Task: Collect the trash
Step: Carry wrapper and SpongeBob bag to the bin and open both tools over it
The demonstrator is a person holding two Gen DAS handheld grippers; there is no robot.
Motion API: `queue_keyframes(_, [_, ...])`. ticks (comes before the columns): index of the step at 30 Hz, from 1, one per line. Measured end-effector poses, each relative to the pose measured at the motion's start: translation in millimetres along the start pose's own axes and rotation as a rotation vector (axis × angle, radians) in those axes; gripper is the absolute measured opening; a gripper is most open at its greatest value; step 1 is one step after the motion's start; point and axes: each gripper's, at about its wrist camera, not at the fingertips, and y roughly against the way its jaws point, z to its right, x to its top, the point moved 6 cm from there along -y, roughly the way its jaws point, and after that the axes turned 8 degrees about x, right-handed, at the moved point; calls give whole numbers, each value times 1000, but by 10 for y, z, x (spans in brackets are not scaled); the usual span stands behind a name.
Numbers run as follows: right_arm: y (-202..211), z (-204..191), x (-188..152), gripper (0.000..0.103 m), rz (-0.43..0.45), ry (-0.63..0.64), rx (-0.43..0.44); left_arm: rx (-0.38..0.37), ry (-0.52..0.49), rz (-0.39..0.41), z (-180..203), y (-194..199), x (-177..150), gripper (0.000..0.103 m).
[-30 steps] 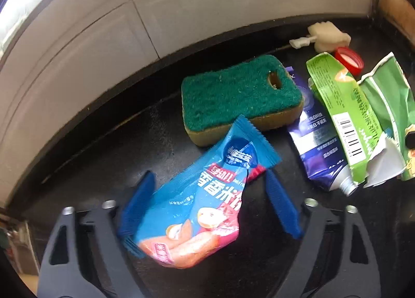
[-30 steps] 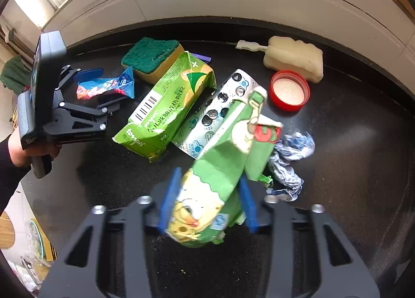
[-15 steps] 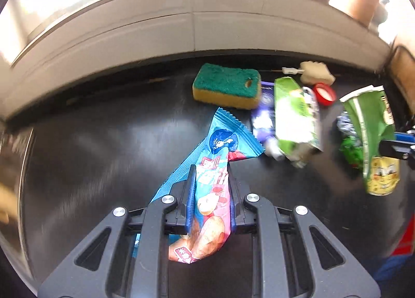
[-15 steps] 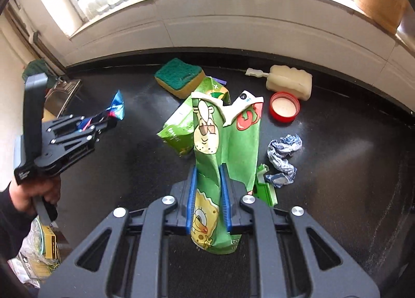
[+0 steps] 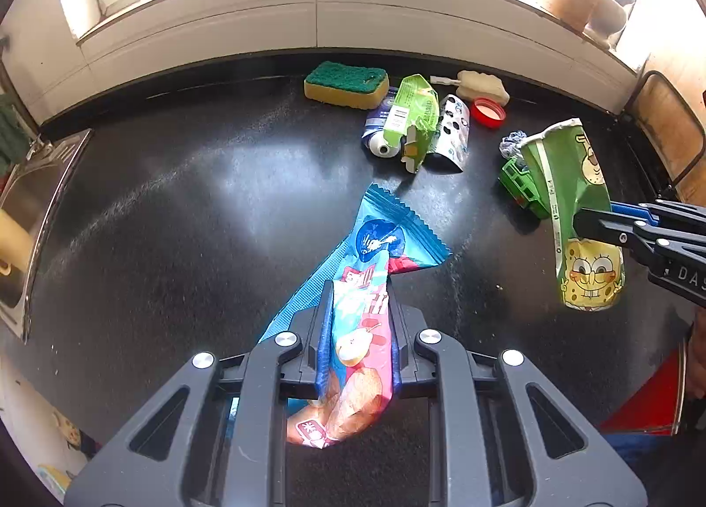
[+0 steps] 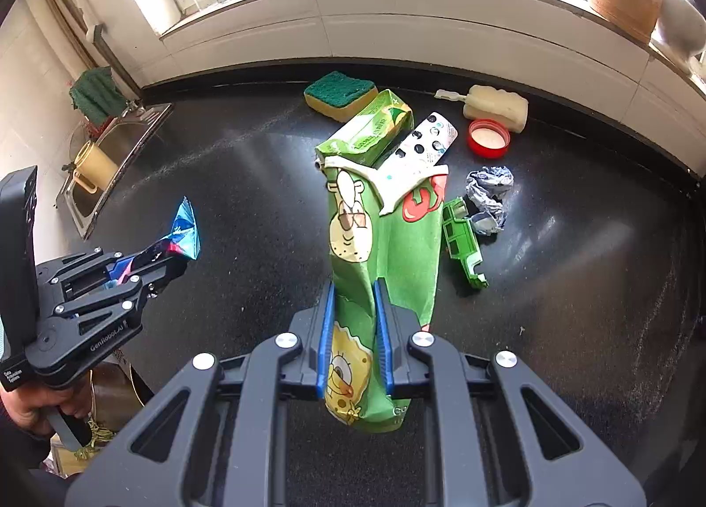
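Here, in the left wrist view, the left gripper (image 5: 356, 330) has its jaws closed tight on the blue snack wrapper (image 5: 375, 286), low in the frame's centre. The wrapper's long axis runs along the fingers: its printed end hangs behind the pads, its serrated end fans out past the tips toward mid-frame, clear of the black counter (image 5: 176, 207). At the right edge the right gripper (image 5: 591, 222) pinches the green cartoon bag (image 5: 569, 198), which hangs upright.

In the right wrist view, the right gripper (image 6: 355, 330) is likewise clamped on the green cartoon bag (image 6: 379, 242), whose long axis also follows the fingers; its torn mouth stands beyond the tips at centre frame. The left gripper (image 6: 172, 257) appears at lower left, wrapper in its jaws.

Remaining trash lies beyond both tips, upper centre: a green packet (image 6: 375, 127), a blister pack (image 6: 423, 145), a red cap (image 6: 489, 137), crumpled foil (image 6: 487, 198). No bin is visible, so the direction of the coming carry cannot be told.
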Motion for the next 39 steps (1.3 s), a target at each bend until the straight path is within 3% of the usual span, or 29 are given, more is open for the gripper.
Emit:
queue_keyframes(7, [-16, -198, -21, 18, -13, 53, 32, 45, 78, 29, -196, 188, -112, 19])
queue_keyframes(14, [-325, -1057, 2, 18, -83, 226, 155, 149, 251, 50, -824, 473, -510, 19])
queue_keyframes(19, [-655, -2032, -212, 18, -180, 400, 300, 270, 407, 19, -1438, 678, -1163, 19])
queue_keyframes(27, [-1164, -3597, -922, 18, -407, 603, 525, 413, 687, -81, -2315, 903, -2514, 19])
queue_keyframes(32, [-1521, -4328, -1353, 18, -531, 668, 586, 439, 854, -128, -2796, 877, -3240, 19])
queue_keyframes(39, [-1961, -4979, -1735, 18, -614, 746, 583, 419, 971, -141, -3243, 664, -3785, 19])
